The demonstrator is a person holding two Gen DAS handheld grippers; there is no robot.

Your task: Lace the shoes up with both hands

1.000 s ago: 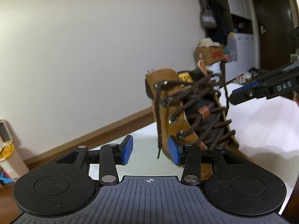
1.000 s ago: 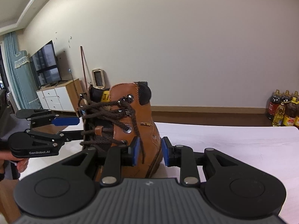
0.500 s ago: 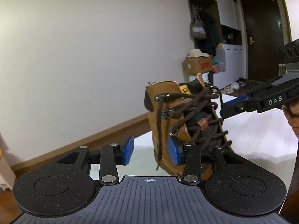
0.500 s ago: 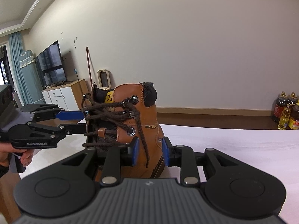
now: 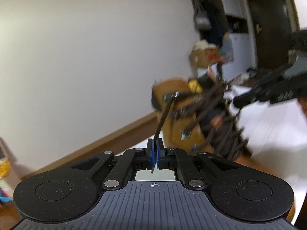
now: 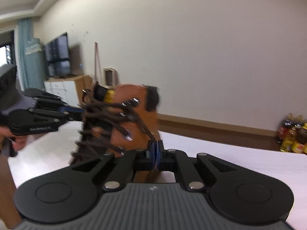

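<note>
On the white counter (image 6: pixel 230 161) stands a tan lace-up boot (image 5: pixel 172 132), upright, its shaft toward the pale wall; both views are smeared by motion blur. Dark brown laces criss-cross the front through metal eyelets.

Left tool (image 5: pixel 154 153): blue pads pressed together, clamped on the left lace end (image 5: pixel 162 120). That lace runs taut from the top eyelet down to the pads; its tip pokes out below them.

Right tool (image 6: pixel 154 153): pads likewise drawn together, pinching the right lace end (image 6: pixel 146 128), which comes down slantwise from the upper eyelets on the boot's (image 6: pixel 134 126) side.

Each tool shows in the other's view: the right tool (image 5: pixel 268 92) reaches in from the right edge near the boot's top; the left tool (image 6: pixel 46 115) comes from the left, its tip at the laced front. A hand (image 6: pixel 17 143) grips its handle.

Background: television (image 6: pixel 57 53) on a white cabinet (image 6: pixel 59 88), bottles (image 6: pixel 293 136) on the floor by the wall, dark door (image 5: pixel 268 23).
</note>
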